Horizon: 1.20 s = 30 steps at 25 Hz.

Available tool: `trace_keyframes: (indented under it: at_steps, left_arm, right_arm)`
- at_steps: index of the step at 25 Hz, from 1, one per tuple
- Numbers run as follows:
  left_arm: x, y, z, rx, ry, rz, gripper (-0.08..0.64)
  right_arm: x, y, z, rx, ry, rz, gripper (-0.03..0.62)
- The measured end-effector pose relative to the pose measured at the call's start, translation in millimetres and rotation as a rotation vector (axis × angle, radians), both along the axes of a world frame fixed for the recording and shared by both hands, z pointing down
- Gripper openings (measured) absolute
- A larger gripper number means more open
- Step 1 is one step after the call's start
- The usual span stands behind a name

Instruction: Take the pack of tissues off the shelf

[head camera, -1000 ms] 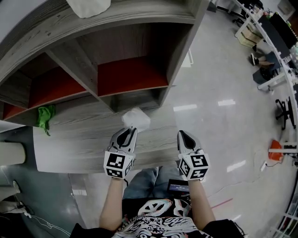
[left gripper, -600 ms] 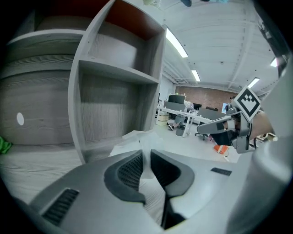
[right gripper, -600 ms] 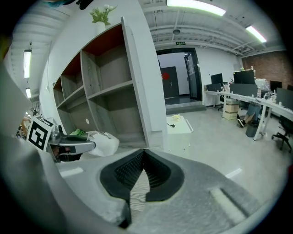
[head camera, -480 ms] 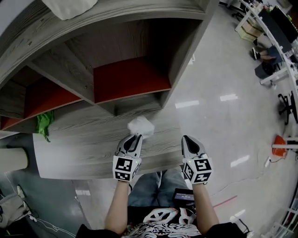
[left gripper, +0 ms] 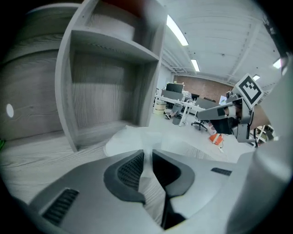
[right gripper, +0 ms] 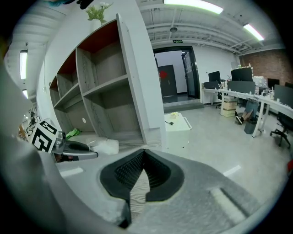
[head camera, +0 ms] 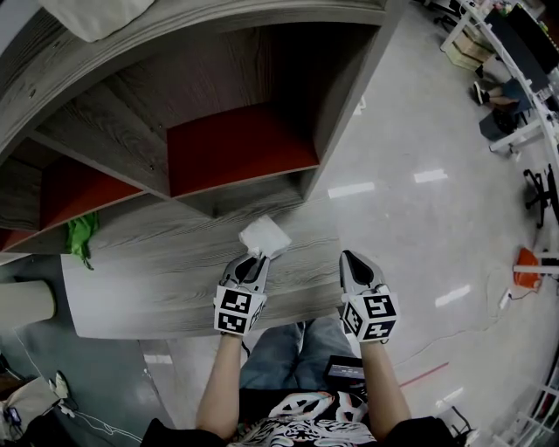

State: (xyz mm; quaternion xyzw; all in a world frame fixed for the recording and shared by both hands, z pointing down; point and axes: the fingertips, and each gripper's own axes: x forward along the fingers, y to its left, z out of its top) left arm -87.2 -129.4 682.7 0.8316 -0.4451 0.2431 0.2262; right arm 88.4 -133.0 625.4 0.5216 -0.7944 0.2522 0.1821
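The pack of tissues (head camera: 264,237) is a soft white packet, out of the shelf (head camera: 236,144) and low over the grey wooden tabletop (head camera: 148,288) in front of it. My left gripper (head camera: 255,259) is shut on the pack's near edge. In the left gripper view the white pack (left gripper: 137,139) spreads out beyond the jaws, and a thin fold of it is pinched where the left gripper (left gripper: 147,154) closes. Whether the pack rests on the wood I cannot tell. My right gripper (head camera: 350,258) hangs beside it to the right, shut and empty (right gripper: 144,154); its view shows the pack (right gripper: 104,146) at the left.
A green cloth (head camera: 82,234) lies at the tabletop's left, by the shelf's foot. A white cloth (head camera: 87,13) sits on top of the shelf. A small white cabinet (right gripper: 176,125) stands right of the shelf. Office desks and chairs (head camera: 524,96) fill the far right, with an orange object (head camera: 522,266) on the floor.
Both grippers have sunk. The left one has carried the pack down, away from the shelf opening and toward the wooden tabletop. The jaws have kept their grip.
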Motion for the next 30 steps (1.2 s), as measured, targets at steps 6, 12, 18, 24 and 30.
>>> trace_keyframes:
  at_steps: [6, 12, 18, 24, 30]
  left_arm:
    - [2, 10, 27, -0.143, 0.000, 0.021, 0.072]
    - [3, 12, 27, -0.169, 0.045, 0.000, 0.126]
    - [4, 17, 21, -0.147, 0.061, -0.010, 0.199]
    - [-6, 19, 7, -0.091, 0.048, -0.064, 0.244]
    - [-21, 19, -45, 0.061, 0.060, -0.133, 0.247]
  right_arm:
    - [-3, 0, 2, -0.006, -0.007, -0.001, 0.002]
    - [-5, 0, 1, -0.004, -0.017, -0.006, 0.002]
    - [-12, 1, -1, 0.000, -0.031, -0.021, 0.002]
    - [-19, 0, -13, 0.025, -0.052, -0.029, 0.002]
    - [-23, -1, -41, 0.074, -0.049, -0.029, 0.002]
